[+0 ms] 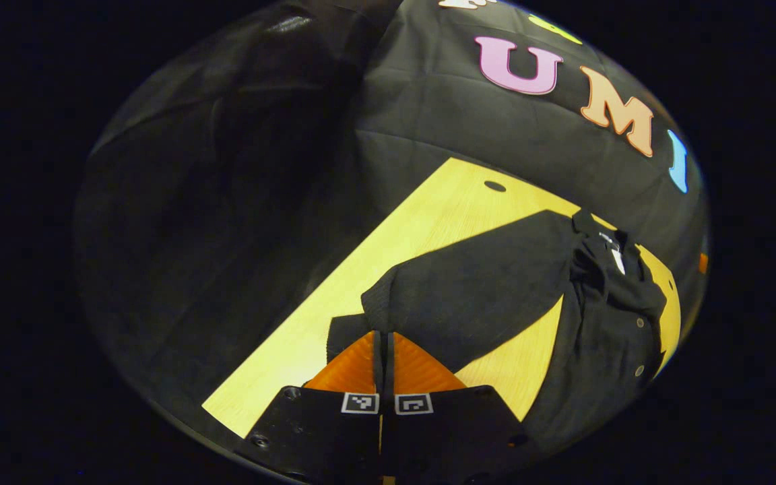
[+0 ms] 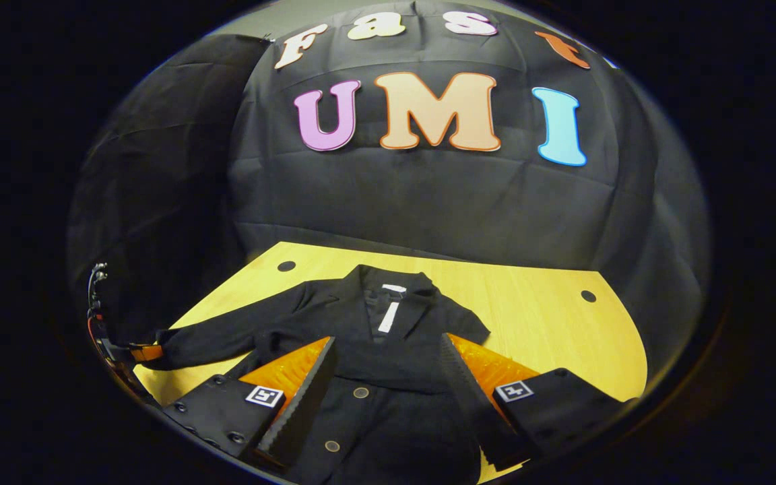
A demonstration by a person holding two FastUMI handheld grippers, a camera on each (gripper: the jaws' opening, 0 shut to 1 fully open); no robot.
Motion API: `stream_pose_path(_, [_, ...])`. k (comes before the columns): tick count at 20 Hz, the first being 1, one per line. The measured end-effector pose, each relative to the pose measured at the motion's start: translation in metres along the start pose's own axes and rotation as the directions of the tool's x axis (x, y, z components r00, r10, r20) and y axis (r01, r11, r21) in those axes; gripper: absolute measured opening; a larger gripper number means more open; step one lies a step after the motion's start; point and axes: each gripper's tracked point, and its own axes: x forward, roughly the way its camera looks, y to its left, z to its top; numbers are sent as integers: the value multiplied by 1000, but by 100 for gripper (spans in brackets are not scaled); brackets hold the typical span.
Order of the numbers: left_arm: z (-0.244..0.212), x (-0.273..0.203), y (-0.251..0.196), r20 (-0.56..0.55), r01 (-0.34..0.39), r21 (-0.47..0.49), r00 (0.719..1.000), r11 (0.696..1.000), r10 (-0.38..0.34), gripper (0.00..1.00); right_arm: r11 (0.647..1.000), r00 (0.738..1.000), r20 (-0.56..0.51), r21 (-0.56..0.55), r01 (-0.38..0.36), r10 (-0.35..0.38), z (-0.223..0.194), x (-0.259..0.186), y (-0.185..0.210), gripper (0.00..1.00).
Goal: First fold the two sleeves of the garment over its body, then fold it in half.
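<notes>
A black buttoned jacket (image 2: 388, 404) lies flat on the wooden table (image 2: 536, 316), collar (image 2: 388, 286) toward the wall. One sleeve (image 2: 213, 343) stretches out to the left in the right gripper view. My left gripper (image 1: 384, 343) is shut on that sleeve's cuff (image 1: 342, 337), and the sleeve (image 1: 475, 283) runs away from it to the jacket body (image 1: 610, 337). The left gripper (image 2: 140, 352) also appears at the sleeve end in the right gripper view. My right gripper (image 2: 385, 340) hovers open over the jacket's chest, holding nothing. The other sleeve seems to lie across the body.
The table has small round holes (image 2: 286, 265) (image 2: 588, 296) near its back edge, and bare wood (image 2: 550, 350) to the right of the jacket. The black booth cloth (image 2: 428, 202) stands right behind the table.
</notes>
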Motion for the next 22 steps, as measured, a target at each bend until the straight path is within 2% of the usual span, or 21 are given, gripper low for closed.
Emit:
stream_pose_path(6, [63, -17, -37, 118, 26, 8, 993, 1000, -26, 0, 998, 1000, 16, 54, 8, -9, -9, -16, -39, 98])
stream_pose_path(13, [118, -31, -124, 225, 106, 120, 966, 987, -131, 0, 992, 999, 25, 116, 42, -46, -23, -35, -92, 98])
stream_pose_path(22, [134, -37, -233, 248, 210, 234, 931, 949, -267, 0, 973, 992, 29, 204, 112, -120, -44, -63, -163, 98])
